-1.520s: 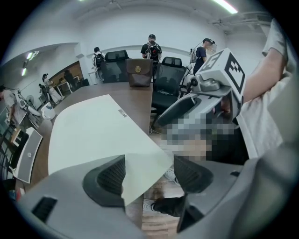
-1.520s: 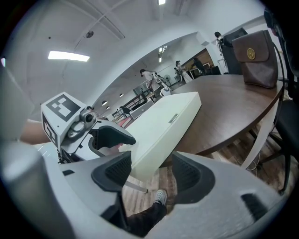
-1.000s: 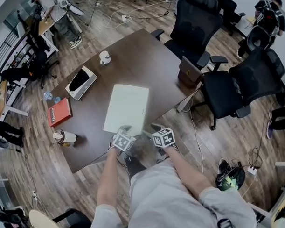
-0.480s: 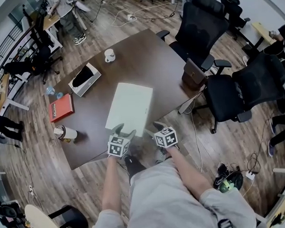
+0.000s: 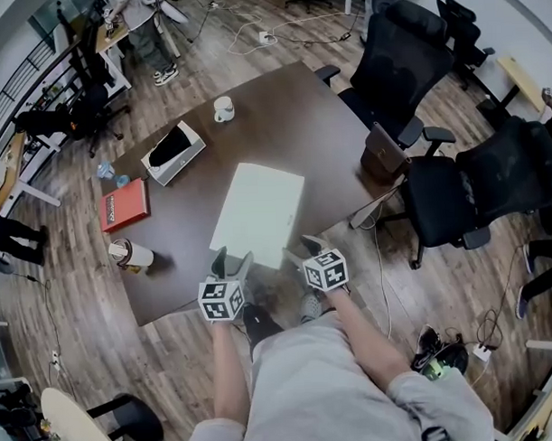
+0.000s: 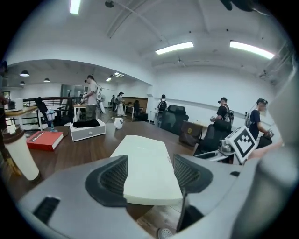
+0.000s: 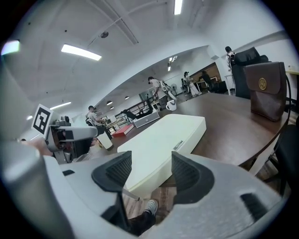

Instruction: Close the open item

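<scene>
Your left claw [image 5: 230, 260] and your right claw [image 5: 301, 250] both hang with their jaws spread wide and nothing between them. They sit side by side at the edge of the table [image 5: 328, 150] nearest you. Each one points at the near end of the white box [image 5: 257, 209], and neither has a hold on it.

The dark brown table fills the middle of the head view. Black office chairs [image 5: 397, 48] stand around its far right corner.

The white box lies flat near the middle of the table. Its lid is down and its near end is close to the table edge by your claws. In the left claw's view the box [image 6: 145, 168] shows in the gap between the jaws, and the right claw's view shows it [image 7: 159, 144] the same way.

To the left are a grey tray [image 5: 172, 153] with something black in it and a red book [image 5: 124, 204]. A brown bag [image 5: 387, 157] stands at the table's right edge. A lidded cup [image 5: 133, 254] sits near the left edge, and a white mug [image 5: 223, 108] stands at the far side.
</scene>
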